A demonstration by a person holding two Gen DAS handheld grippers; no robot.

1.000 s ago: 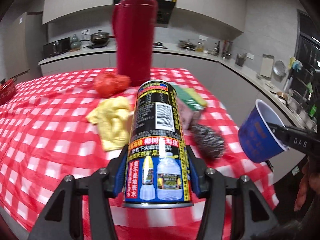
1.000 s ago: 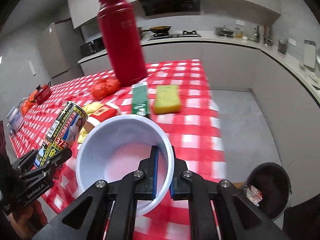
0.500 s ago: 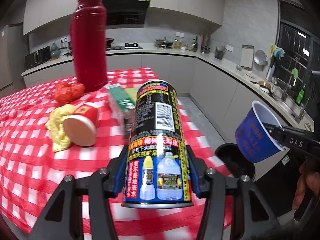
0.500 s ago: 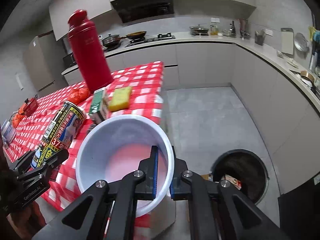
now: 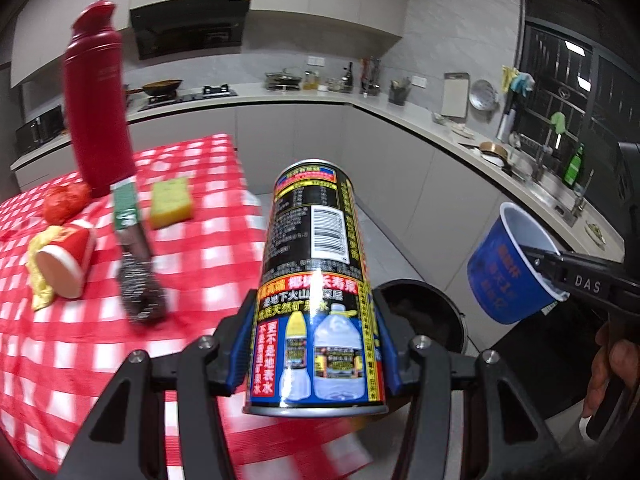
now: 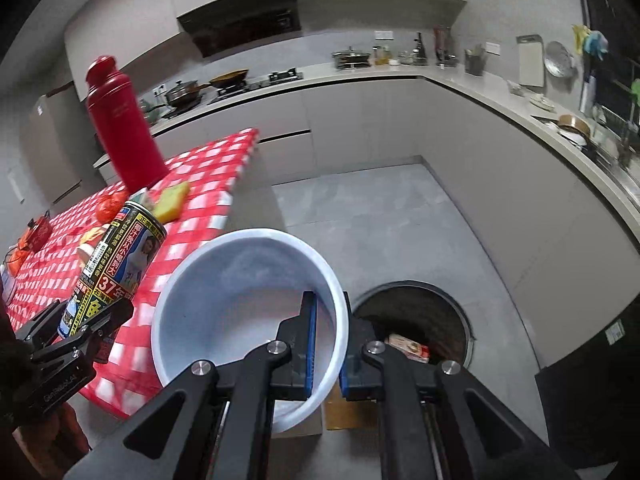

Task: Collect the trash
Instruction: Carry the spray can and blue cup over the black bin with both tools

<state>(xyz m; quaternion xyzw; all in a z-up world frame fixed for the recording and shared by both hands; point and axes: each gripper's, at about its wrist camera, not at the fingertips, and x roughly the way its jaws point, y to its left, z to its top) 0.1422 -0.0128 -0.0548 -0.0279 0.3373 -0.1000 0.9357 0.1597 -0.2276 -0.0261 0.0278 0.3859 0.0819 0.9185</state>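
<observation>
**A:** How many things can you count?

**B:** One can (image 5: 316,280). The left gripper (image 5: 314,354) squeezes it on both sides, standing up. One blue cup (image 5: 510,268), white inside. The right gripper (image 6: 325,350) pinches its rim, one finger inside the cup and one outside. One round black trash bin (image 6: 460,312) sits on the grey floor. There is a little box or wrapper in it.

**A:** What is on the table?

**B:** The table (image 5: 208,264) has a red and white checked cloth. On it I count one tall red flask (image 5: 98,104), one yellow sponge (image 5: 170,204), one green box (image 5: 125,206), one steel wool ball (image 5: 142,292), one red cup lying on its side (image 5: 64,260), one yellow cloth (image 5: 38,272) under it, and one crumpled red lump (image 5: 66,200).

**A:** Where are the can and the blue cup?

**B:** Both are up in the air, past the table edge. In the left view the bin is just behind the can. In the right view the bin is just beside the cup, on its right.

**A:** What changed from before?

**B:** A second ago both were over the table, and the bin only peeked in at a corner. Now the floor and the bin fill the view. Both grips look the same.
</observation>
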